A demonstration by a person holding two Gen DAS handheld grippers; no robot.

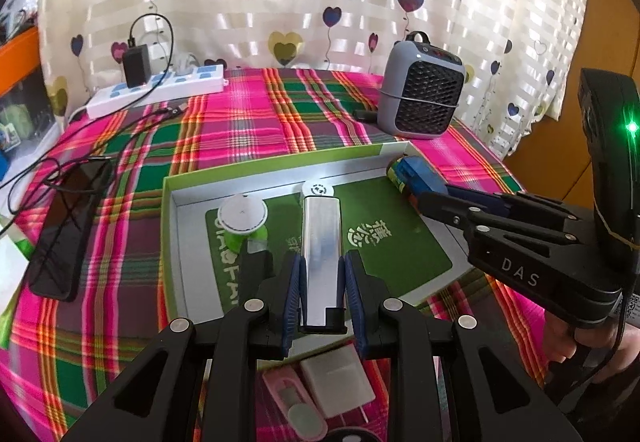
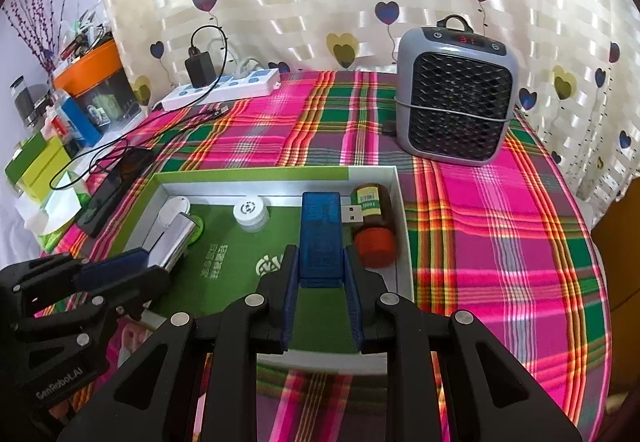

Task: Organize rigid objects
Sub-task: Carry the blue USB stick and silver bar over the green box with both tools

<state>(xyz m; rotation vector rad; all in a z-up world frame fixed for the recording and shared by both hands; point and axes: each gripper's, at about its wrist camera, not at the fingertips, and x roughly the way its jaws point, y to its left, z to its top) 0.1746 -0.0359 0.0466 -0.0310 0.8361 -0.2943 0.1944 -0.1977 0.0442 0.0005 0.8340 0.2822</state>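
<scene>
The left gripper (image 1: 322, 282) clamps a silver lighter (image 1: 321, 238), the right gripper (image 2: 320, 282) a blue USB stick (image 2: 320, 234); either could slip and topple the brown bottle (image 2: 374, 226) or white cap (image 2: 251, 213) inside the tray (image 2: 248, 175).

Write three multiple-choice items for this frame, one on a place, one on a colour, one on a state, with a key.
1. Where does the brown bottle with the red cap lie?
A. On the plaid cloth beside the heater
B. Inside the green-rimmed box, against its right wall
C. On the power strip

2. What colour is the USB device in the right gripper?
A. Blue
B. Yellow
C. White

3. What is the left gripper doing?
A. Open over nothing
B. Shut on a phone
C. Shut on the silver metal case

Key:
1 B: the bottle lies on its side next to the white right wall of the box.
2 A: its translucent body is blue, with a metal plug at the far end.
3 C: both blue pads press the sides of the silver metal case, above the box.
</scene>
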